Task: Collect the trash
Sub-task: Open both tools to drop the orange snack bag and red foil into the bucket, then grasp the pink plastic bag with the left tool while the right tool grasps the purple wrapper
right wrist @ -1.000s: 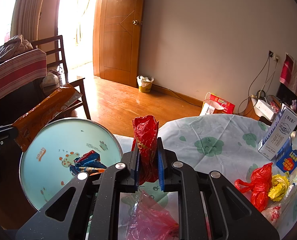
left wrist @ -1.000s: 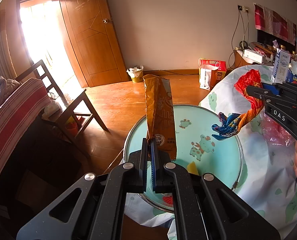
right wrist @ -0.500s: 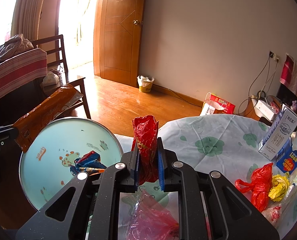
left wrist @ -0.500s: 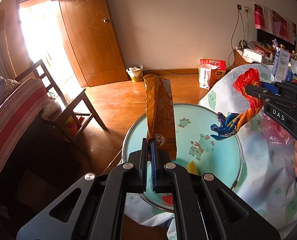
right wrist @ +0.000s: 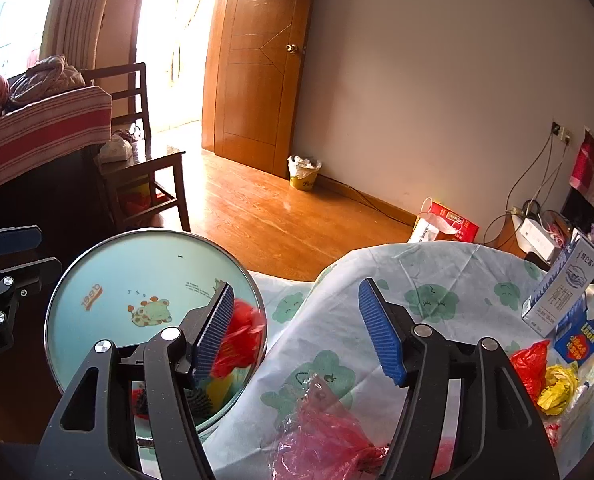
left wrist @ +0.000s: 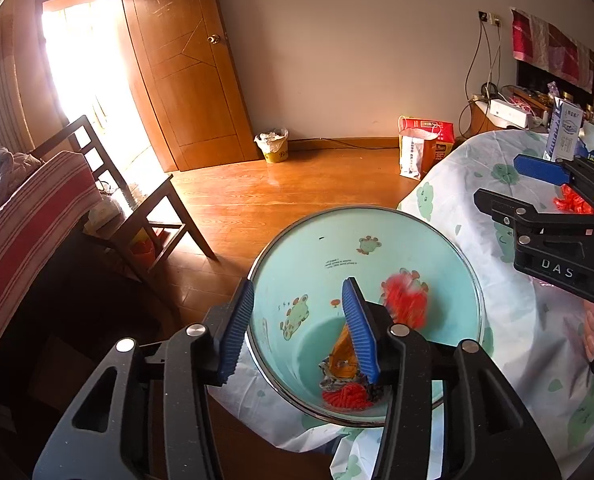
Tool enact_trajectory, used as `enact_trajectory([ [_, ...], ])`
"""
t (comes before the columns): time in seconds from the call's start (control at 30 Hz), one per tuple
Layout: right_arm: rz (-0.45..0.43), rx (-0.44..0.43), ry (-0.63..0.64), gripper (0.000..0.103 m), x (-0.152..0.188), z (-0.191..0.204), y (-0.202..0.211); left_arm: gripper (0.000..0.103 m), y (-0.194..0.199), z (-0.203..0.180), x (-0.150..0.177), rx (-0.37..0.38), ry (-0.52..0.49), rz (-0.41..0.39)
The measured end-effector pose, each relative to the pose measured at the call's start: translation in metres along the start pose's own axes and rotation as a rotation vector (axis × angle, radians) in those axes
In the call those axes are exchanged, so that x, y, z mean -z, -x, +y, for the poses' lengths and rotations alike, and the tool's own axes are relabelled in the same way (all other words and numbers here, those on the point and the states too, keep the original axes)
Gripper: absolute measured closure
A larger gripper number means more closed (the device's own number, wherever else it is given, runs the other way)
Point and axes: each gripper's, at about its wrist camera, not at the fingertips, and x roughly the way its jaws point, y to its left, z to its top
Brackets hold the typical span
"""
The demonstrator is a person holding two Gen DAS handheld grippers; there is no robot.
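Note:
A light-blue trash bin (left wrist: 449, 240) with cartoon animals stands beside the table. My left gripper (left wrist: 297, 308) hovers over its mouth; its jaws are opening and nothing is between them. The orange wrapper (left wrist: 343, 356) lies at the bottom among other scraps. A red wrapper (left wrist: 407, 300) is a blur, falling inside the bin. My right gripper (right wrist: 297, 300) is at the bin's right rim (right wrist: 153, 234), over the table edge. Its jaws are opening too, and they are empty. The falling red wrapper (right wrist: 241, 340) shows just left of them.
On the cloth-covered round table (right wrist: 437, 280) lie a pink plastic bag (right wrist: 321, 432), a red bag (right wrist: 531, 364), a yellow bag (right wrist: 557, 388) and a milk carton (right wrist: 565, 288). A chair (left wrist: 149, 216) and a striped sofa stand left. A small yellow wastebasket (left wrist: 273, 146) sits by the door.
Both grippers have opened. The orange wrapper dropped from the left gripper into the bin. The red wrapper left the right gripper and is falling into the bin.

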Motion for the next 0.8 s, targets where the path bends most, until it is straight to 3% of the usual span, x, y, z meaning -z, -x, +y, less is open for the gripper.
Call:
enact_trajectory([
  [0.27,-0.012,0.018,-0.030,0.033,-0.002,-0.006,0.009,0.037,0.002,0.003,-0.001,-0.001,0.020,-0.006],
  [0.33,-0.013,0.047,-0.045,0.033,-0.002,-0.012,0.017,0.030,0.004,0.002,-0.001,0.005,0.026,-0.010],
  [0.47,-0.025,0.089,-0.117,0.030,0.002,-0.037,0.051,0.027,0.005,-0.013,0.002,0.053,0.021,-0.009],
  [0.63,-0.022,0.219,-0.160,0.023,0.031,-0.075,0.106,0.023,0.006,-0.051,0.006,0.155,-0.022,0.004],
  [0.8,0.073,0.393,-0.279,0.022,0.090,-0.128,0.148,0.021,0.013,-0.105,0.005,0.248,-0.127,-0.012],
])
